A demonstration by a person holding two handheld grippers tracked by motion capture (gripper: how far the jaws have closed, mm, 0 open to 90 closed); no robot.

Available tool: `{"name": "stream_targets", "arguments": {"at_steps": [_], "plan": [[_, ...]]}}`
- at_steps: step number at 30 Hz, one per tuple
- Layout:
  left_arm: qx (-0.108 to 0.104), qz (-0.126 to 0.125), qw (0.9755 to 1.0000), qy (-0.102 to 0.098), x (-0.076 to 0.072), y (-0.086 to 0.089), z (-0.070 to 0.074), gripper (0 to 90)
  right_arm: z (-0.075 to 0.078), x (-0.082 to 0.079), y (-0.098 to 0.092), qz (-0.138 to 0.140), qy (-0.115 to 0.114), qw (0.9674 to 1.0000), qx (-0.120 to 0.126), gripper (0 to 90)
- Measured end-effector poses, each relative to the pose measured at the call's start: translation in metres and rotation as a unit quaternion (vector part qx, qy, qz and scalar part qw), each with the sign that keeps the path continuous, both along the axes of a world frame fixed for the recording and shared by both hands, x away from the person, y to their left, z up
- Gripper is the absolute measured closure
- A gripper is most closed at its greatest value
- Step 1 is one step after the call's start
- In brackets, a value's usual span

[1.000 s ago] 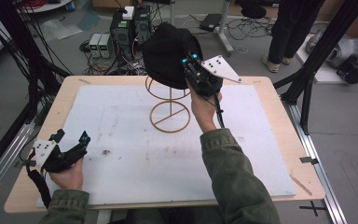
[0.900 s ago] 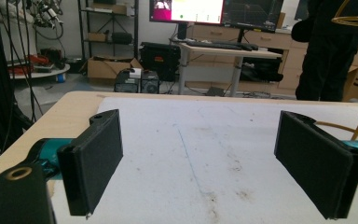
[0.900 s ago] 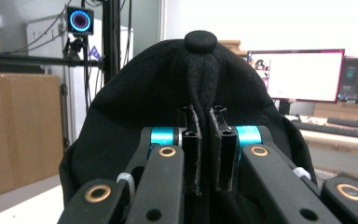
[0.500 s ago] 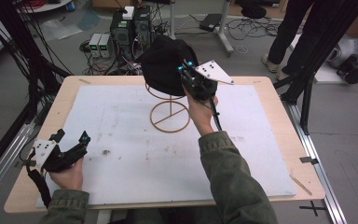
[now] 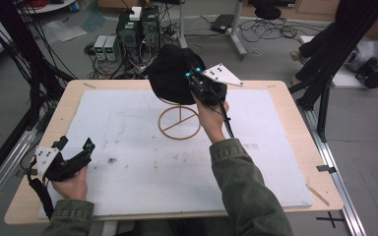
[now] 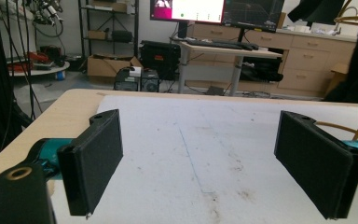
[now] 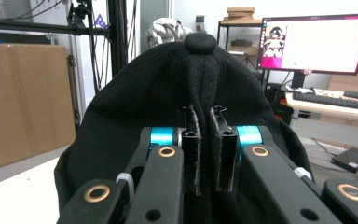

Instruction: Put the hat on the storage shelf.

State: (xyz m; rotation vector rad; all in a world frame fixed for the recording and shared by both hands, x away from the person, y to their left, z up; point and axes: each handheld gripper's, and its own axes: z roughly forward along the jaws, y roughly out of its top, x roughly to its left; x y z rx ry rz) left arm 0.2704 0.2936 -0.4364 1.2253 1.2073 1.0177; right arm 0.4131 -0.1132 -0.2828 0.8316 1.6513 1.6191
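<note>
Above the far middle of the surface, the right hand-held gripper has its two jaws pinched nearly together on a fold of one black cap, which sits up on one gold wire stand; in the right gripper view the fabric is squeezed between the pads just below the cap's top button. The stand's ring base rests on the single white mat that covers the wooden top. At the near left corner, the left hand-held gripper hovers just over the mat with both jaws spread wide and nothing between them. Two hands are in view, one on each tool.
</note>
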Motion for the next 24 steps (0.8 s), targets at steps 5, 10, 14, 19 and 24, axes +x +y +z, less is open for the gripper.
{"name": "stream_targets", "arguments": {"at_steps": [5, 10, 14, 19, 24], "plan": [[0.0, -0.001, 1.0, 0.0, 0.0005, 0.0, -0.0002, 15.5, -0.0007, 0.0009, 0.0008, 0.003, 0.003, 1.0, 0.0, 84.5], [-0.001, -0.001, 1.0, 0.0, 0.0008, 0.0, -0.0004, 15.5, -0.0014, 0.0016, 0.0009, 0.003, 0.008, 1.0, -0.004, 83.3], [-0.002, -0.001, 1.0, 0.001, 0.001, 0.0001, -0.0005, 15.5, -0.0022, 0.0028, 0.0011, 0.006, 0.013, 0.9999, -0.003, 82.1], [-0.002, -0.002, 1.0, 0.001, 0.0011, -0.0001, -0.0004, 15.5, -0.0033, 0.0035, 0.0021, 0.011, 0.016, 0.9998, -0.006, 78.2], [-0.002, -0.002, 1.0, 0.002, 0.0015, 0.0001, -0.0007, 15.5, -0.0047, 0.005, 0.0028, 0.01, 0.023, 0.9997, -0.008, 74.3]]}}
